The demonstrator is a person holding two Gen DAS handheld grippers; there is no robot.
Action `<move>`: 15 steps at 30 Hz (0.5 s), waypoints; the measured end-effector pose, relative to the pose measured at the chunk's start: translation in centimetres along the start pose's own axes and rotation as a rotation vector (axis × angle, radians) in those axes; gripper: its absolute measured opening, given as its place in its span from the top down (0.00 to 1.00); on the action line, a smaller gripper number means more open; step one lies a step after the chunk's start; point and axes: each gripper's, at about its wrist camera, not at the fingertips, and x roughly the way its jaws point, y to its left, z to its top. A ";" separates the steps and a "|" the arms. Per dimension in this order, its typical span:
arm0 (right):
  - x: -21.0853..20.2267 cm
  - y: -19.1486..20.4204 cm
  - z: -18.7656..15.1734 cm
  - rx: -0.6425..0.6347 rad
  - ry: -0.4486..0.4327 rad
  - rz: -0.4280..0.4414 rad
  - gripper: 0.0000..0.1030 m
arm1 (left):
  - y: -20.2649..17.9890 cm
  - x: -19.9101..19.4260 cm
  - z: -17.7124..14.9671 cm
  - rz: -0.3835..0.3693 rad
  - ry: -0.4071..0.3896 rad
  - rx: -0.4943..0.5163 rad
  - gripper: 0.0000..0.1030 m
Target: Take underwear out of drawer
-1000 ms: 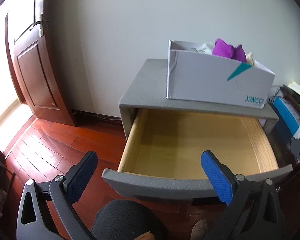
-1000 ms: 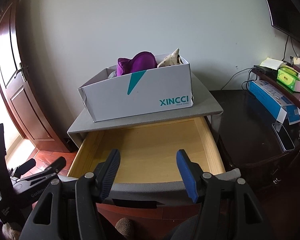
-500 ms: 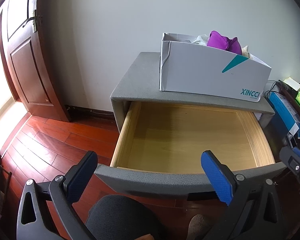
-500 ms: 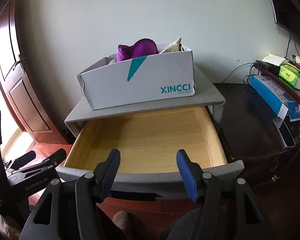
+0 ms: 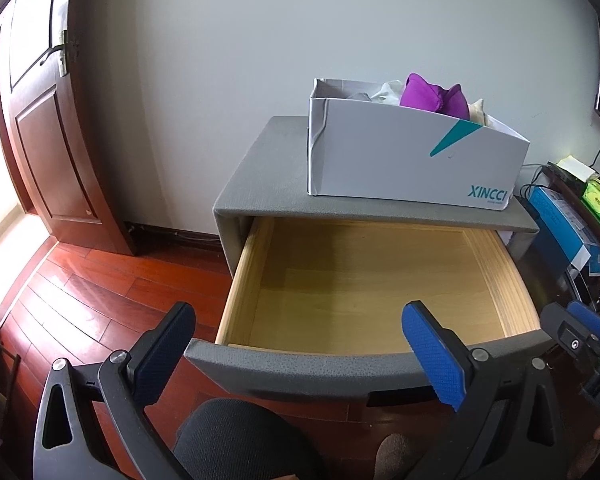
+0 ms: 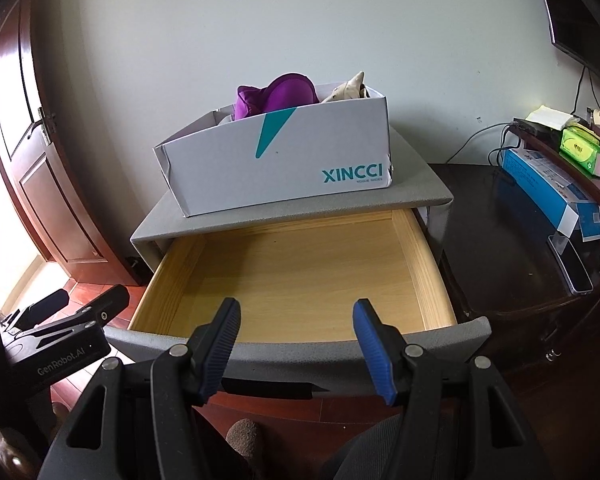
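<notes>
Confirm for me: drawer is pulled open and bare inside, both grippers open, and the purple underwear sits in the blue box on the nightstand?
Not quite: the purple underwear sits in a white XINCCI box, as the right wrist view shows. The rest holds: drawer, left gripper, right gripper.

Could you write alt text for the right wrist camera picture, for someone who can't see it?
An open wooden drawer shows only its bare bottom, below a grey nightstand bearing a white XINCCI box of purple underwear. The open right gripper hovers by the drawer's front.
</notes>
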 end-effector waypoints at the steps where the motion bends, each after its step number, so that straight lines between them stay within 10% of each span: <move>1: -0.1 0.0 0.0 0.002 -0.001 0.000 0.42 | -0.1 0.0 0.0 0.000 0.000 0.002 0.00; 15: -0.2 -0.4 0.1 0.013 0.001 0.009 0.42 | -0.7 -0.5 -0.1 0.042 0.008 0.053 0.00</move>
